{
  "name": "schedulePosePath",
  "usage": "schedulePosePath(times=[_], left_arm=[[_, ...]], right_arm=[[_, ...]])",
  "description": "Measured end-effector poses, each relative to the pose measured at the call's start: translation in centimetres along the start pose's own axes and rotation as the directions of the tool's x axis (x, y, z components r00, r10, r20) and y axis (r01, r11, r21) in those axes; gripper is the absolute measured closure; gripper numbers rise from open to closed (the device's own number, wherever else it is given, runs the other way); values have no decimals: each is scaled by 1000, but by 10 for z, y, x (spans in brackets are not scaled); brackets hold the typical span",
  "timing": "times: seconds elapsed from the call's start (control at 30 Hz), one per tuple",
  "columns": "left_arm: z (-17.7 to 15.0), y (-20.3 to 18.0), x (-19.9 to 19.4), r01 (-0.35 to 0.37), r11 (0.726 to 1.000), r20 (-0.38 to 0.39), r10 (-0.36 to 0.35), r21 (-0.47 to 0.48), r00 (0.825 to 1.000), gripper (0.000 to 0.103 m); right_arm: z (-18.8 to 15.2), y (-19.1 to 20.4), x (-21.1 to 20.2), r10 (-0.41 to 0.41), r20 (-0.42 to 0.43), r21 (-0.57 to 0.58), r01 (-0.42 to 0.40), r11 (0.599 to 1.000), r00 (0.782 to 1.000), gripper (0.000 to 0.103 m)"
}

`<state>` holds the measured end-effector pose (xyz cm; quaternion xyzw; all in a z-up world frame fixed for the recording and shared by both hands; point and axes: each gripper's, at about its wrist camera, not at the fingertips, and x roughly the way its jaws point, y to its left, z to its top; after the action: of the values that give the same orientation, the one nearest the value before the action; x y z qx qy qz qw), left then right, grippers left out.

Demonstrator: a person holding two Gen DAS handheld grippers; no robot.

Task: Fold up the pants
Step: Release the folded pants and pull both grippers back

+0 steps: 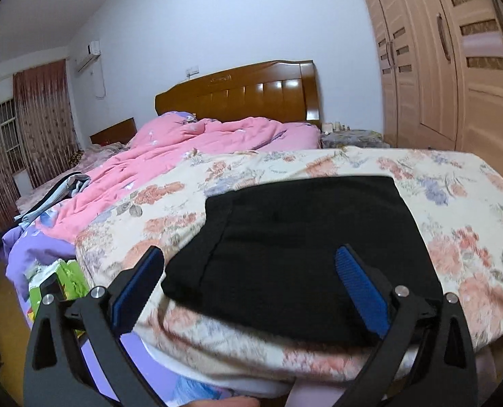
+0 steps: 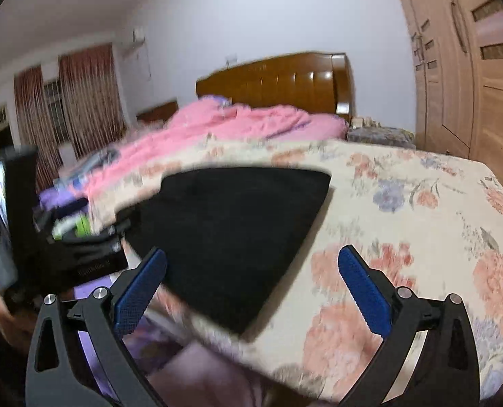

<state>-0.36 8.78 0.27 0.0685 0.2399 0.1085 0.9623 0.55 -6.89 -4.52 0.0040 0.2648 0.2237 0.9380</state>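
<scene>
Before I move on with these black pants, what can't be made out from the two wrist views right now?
- Black pants: near edge hidden behind the left tool in the left wrist view; layer count unreadable, the fabric is uniformly dark.
- Right wrist view: motion blur smears the pants' outline and the floral sheet.
- Right tool: only a sliver at the left wrist view's right edge.
- Items on the nightstand: too small.

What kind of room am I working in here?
A home bedroom, most likely: a bed with a wooden headboard, a rumpled pink quilt, and a tall wardrobe. The black pants lie on the bed's floral cover.
</scene>
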Motion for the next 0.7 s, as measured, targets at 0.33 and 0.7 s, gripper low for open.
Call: schedulePosePath(times=[0.33, 0.7], left_arm=[[-49, -16, 4, 103, 995, -132, -104, -11, 986, 2], [-54, -4, 2, 74, 996, -124, -81, -57, 989, 2]], right_arm=[[-24, -2, 15, -35, -119, 24, 38, 999, 992, 5], [-28, 5, 22, -31, -146, -12, 29, 1000, 989, 5]])
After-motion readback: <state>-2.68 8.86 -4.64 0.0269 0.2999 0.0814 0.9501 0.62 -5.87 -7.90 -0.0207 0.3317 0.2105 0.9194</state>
